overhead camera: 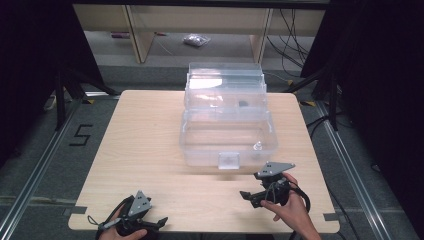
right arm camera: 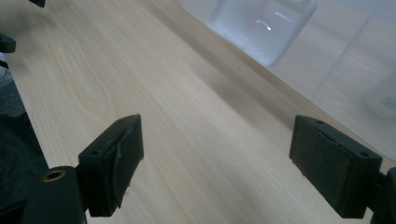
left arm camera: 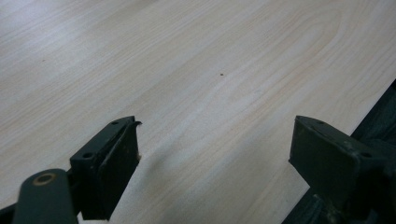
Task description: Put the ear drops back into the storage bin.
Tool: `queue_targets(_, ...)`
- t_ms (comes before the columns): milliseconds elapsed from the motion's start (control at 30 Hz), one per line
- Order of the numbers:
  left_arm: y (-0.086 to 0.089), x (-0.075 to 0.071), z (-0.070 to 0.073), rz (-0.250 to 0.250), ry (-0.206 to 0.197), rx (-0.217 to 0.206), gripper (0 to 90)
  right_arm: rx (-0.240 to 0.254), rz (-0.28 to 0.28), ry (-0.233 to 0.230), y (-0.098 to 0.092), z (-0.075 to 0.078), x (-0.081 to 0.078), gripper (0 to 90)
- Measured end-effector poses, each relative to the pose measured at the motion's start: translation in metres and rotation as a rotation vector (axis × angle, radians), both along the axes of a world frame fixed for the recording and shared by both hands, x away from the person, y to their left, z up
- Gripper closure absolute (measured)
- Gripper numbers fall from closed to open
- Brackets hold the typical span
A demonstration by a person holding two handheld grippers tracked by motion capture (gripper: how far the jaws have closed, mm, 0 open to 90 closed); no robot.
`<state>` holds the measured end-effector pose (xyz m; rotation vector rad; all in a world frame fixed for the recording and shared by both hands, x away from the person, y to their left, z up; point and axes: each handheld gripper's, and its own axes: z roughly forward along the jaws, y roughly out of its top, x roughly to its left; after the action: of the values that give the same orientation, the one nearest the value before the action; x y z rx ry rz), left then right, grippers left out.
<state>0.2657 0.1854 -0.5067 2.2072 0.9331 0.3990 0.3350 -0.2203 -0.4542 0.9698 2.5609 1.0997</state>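
A clear plastic box point(overhead camera: 200, 142) stands with its lid raised at the middle back of the light wood table point(overhead camera: 145, 150). A small dark item point(overhead camera: 244, 104) lies in its upper tray, and a small clear piece point(overhead camera: 258, 146) sits in the lower tub. My left gripper point(overhead camera: 159, 223) rests at the front left edge, held by a hand. It is open over bare wood point(left arm camera: 215, 154). My right gripper point(overhead camera: 248, 199) sits front right, just before the box, and is open point(right arm camera: 215, 158) with nothing between its jaws. The box's latch point(right arm camera: 264, 28) shows in the right gripper view.
The table's front edge point(left arm camera: 373, 116) runs close beside the left gripper. Behind the table are wooden shelf legs point(overhead camera: 142, 35), a plastic bag point(overhead camera: 196, 40) on the floor and cables point(overhead camera: 295, 45). A "5" point(overhead camera: 80, 135) is marked on the floor at the left.
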Motion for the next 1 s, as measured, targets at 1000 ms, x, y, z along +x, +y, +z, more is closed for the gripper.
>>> queue_targets(1000, 0.003, 0.001, 0.003, -0.043, 0.011, 0.054, 15.1, 0.067, -0.012, -0.029, -0.007, -0.019, -0.017, 18.1)
